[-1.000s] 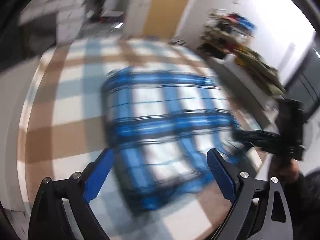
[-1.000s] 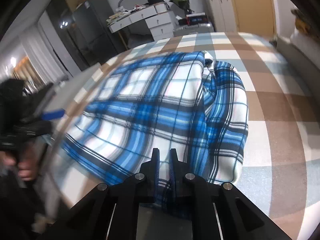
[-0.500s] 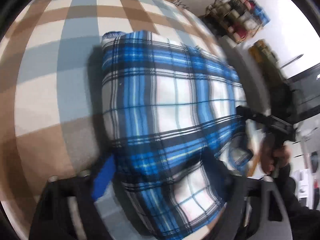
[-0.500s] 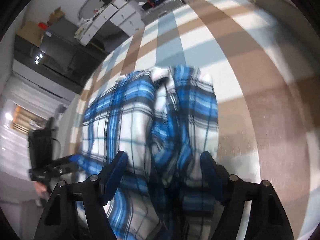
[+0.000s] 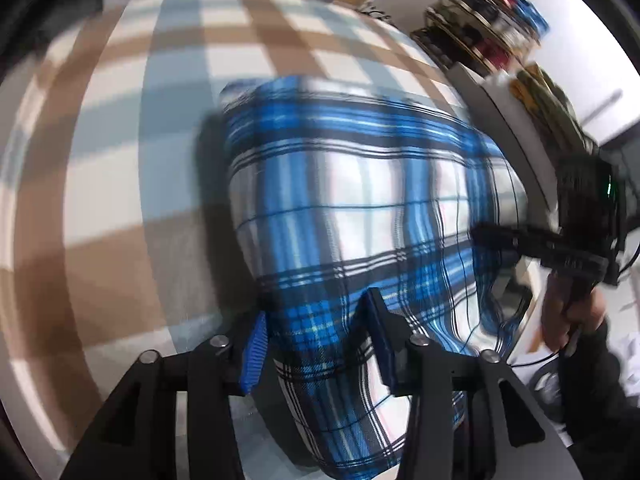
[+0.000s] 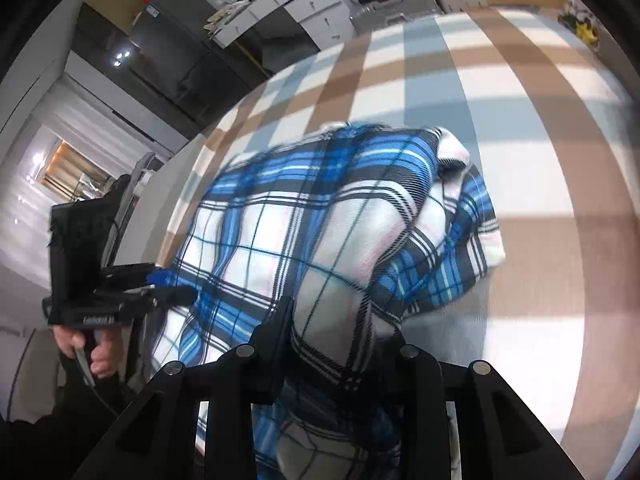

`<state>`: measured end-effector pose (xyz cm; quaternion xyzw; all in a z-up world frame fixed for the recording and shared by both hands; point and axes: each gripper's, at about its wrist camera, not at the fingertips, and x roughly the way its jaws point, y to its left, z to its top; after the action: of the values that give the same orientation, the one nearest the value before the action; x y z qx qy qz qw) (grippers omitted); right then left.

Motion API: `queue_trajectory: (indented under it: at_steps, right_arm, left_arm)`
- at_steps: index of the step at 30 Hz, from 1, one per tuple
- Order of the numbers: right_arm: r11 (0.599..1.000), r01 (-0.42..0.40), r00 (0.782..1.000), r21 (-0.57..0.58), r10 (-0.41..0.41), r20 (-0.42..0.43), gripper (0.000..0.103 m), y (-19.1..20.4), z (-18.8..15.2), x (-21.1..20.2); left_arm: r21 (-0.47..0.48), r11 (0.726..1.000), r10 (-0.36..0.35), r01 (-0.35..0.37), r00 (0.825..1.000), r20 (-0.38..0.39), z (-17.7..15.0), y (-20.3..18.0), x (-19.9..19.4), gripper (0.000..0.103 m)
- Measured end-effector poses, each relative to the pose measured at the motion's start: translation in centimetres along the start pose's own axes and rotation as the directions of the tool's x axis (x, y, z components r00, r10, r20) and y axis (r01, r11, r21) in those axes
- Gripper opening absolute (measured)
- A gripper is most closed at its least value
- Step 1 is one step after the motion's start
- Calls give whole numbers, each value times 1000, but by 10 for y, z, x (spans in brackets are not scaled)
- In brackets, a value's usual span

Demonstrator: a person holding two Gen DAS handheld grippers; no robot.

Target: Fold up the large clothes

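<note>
A blue, white and black plaid garment [image 5: 352,200] [image 6: 300,232] lies folded on a bed cover [image 5: 120,200] [image 6: 540,160] checked in beige, grey-blue and white. Its near edge is bunched up between the blue pads of my left gripper [image 5: 318,340], whose jaws are closing and pressing on the cloth. The jaws of my right gripper [image 6: 336,344] are closing too, with a thick fold of the same garment filling the gap between them. Each view shows the other gripper at the garment's side edge: the right gripper [image 5: 520,240] and the left gripper [image 6: 176,288].
A person's hand [image 5: 568,312] [image 6: 100,356] holds each gripper's handle. A cluttered shelf [image 5: 488,40] stands beyond the bed's right side. Dark cabinets [image 6: 160,60] and white drawers [image 6: 312,4] line the far wall. The bed's edge runs close to the garment's near side.
Both grippers came down onto the garment's near edge. The left jaws narrowed from wide open onto the cloth. The right jaws opened, then closed around a fold.
</note>
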<state>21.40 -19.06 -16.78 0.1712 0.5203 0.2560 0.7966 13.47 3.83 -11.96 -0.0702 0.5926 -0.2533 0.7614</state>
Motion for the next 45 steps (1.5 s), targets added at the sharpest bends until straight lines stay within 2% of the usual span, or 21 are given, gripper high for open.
queue_trajectory:
  at_steps: [2, 5, 6, 7, 8, 9, 11, 12, 17, 21, 23, 28, 31, 34, 36, 38, 39, 41, 42, 44, 45]
  right_arm:
    - [1000, -17, 1000, 20, 17, 2, 33, -3, -1, -1]
    - [1000, 31, 999, -5, -31, 17, 34, 5, -1, 2]
    - [998, 51, 998, -27, -50, 26, 34, 8, -1, 5]
    - [998, 59, 998, -34, -58, 29, 34, 11, -1, 6]
    - [998, 59, 998, -35, -58, 32, 33, 12, -1, 7]
    - [998, 51, 998, -33, -49, 40, 31, 13, -1, 4]
    - [998, 50, 997, -40, -47, 64, 28, 17, 2, 2]
    - [997, 47, 995, -57, -42, 88, 26, 21, 1, -5]
    - [995, 4, 980, -96, 15, 197, 25, 36, 3, -40]
    - [993, 5, 967, -121, 26, 254, 25, 47, 1, -63]
    - [993, 10, 967, -121, 21, 253, 24, 47, 0, -65]
    - [997, 5, 977, -78, 12, 212, 24, 32, -3, -49]
    - [997, 26, 985, -72, -13, 175, 25, 24, -7, -35]
    - [996, 65, 992, -64, -58, 116, 27, 14, -11, -18]
    - [995, 67, 994, -76, -60, 96, 29, 12, -11, -18]
    - [993, 87, 993, -86, -80, 81, 34, 10, -10, -22]
    - [991, 95, 993, -91, -88, 77, 38, 9, -9, -23]
    - [987, 127, 991, -95, -121, 66, 45, 5, -8, -26]
    - [985, 143, 989, -99, -137, 61, 46, 2, -7, -28]
    - [982, 158, 987, -100, -152, 61, 49, -1, -8, -29]
    - [982, 163, 985, -98, -157, 64, 51, -3, -9, -29]
  left_arm:
    - [-25, 1000, -3, 3, 1000, 5, 1, 5, 3, 44]
    - [39, 995, 88, -88, 996, 21, 2, -13, 4, 51]
    - [41, 996, 85, -85, 996, 18, 2, -15, 7, 50]
    - [23, 997, 79, -79, 997, 24, 4, -15, 10, 49]
    - [9, 996, 92, -93, 995, 39, 4, -18, 10, 42]
    - [29, 991, 127, -128, 991, 53, 4, -25, 9, 38]
    - [113, 964, 227, -240, 967, 118, -1, -54, 4, 32]
    - [139, 955, 244, -263, 960, 138, -2, -65, 2, 30]
    - [171, 955, 212, -244, 959, 187, -10, -91, -19, 27]
    - [199, 939, 227, -282, 939, 259, -20, -101, -37, 27]
    - [216, 926, 245, -309, 930, 275, -25, -107, -38, 27]
    - [246, 905, 284, -347, 924, 256, -30, -104, -26, 27]
    - [235, 914, 282, -330, 935, 215, -28, -95, -15, 28]
    - [185, 936, 279, -299, 952, 130, -25, -73, 2, 35]
    - [139, 962, 219, -233, 969, 111, -24, -53, 2, 48]
    - [108, 969, 209, -224, 969, 132, -23, -42, -5, 66]
    - [92, 971, 205, -219, 968, 144, -21, -34, -8, 69]
    - [78, 982, 158, -170, 978, 134, -17, -24, -9, 70]
    - [66, 990, 119, -126, 988, 101, -14, -17, -4, 70]
    - [25, 998, 55, -57, 996, 68, -12, -8, 3, 70]
    - [23, 999, 36, -38, 996, 77, -12, -6, 2, 70]
